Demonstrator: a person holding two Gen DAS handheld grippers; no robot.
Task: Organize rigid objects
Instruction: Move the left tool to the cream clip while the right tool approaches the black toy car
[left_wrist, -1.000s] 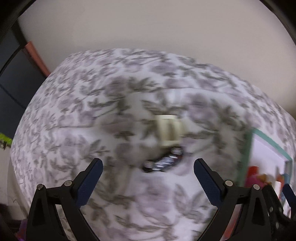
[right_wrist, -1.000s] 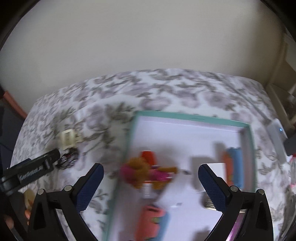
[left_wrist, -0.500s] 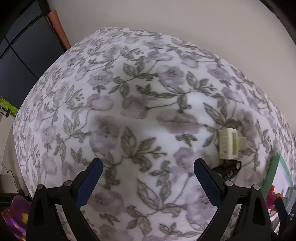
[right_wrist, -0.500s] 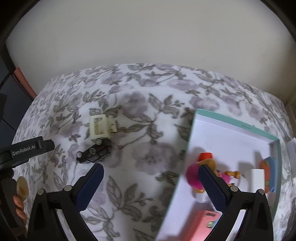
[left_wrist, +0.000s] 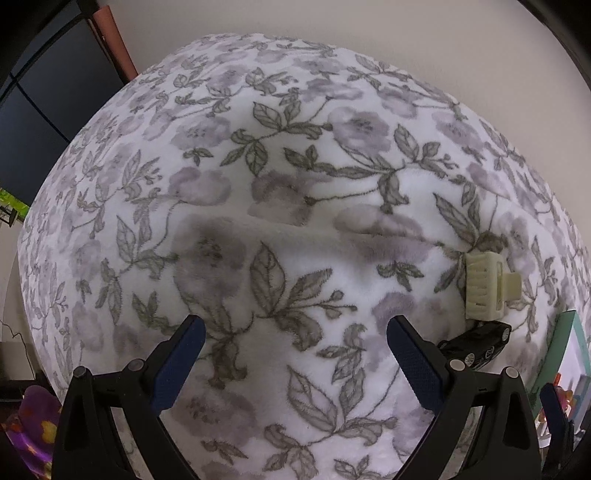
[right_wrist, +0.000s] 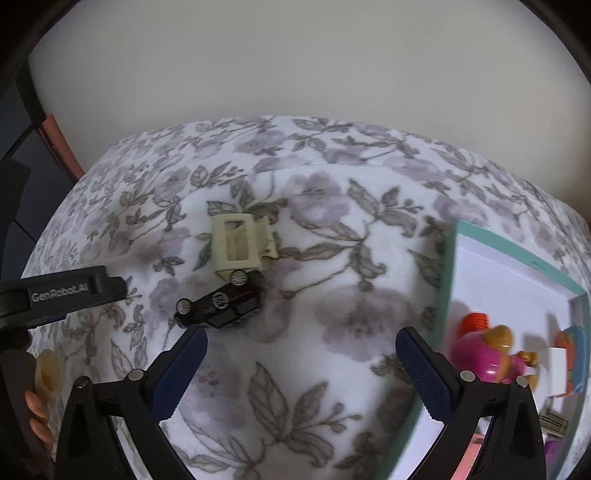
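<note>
A black toy car (right_wrist: 221, 303) lies on its side on the floral blanket (right_wrist: 332, 258), touching a cream hair claw clip (right_wrist: 240, 246) just behind it. Both also show in the left wrist view, the car (left_wrist: 478, 344) and the clip (left_wrist: 485, 285) at the right. My right gripper (right_wrist: 301, 363) is open and empty, just right of and in front of the car. My left gripper (left_wrist: 293, 352) is open and empty over bare blanket, left of the car. A teal-edged white tray (right_wrist: 513, 258) at the right holds a pink toy figure (right_wrist: 487, 354) and other items.
The left gripper's body (right_wrist: 62, 295) and the hand holding it show at the left edge of the right wrist view. A plain wall runs behind the blanket. A dark cabinet (left_wrist: 44, 110) and purple fabric (left_wrist: 33, 424) lie off the blanket's left side.
My right gripper has swung left from over the tray to the blanket by the car and clip. My left gripper has shifted left, so the car and clip now sit at its right.
</note>
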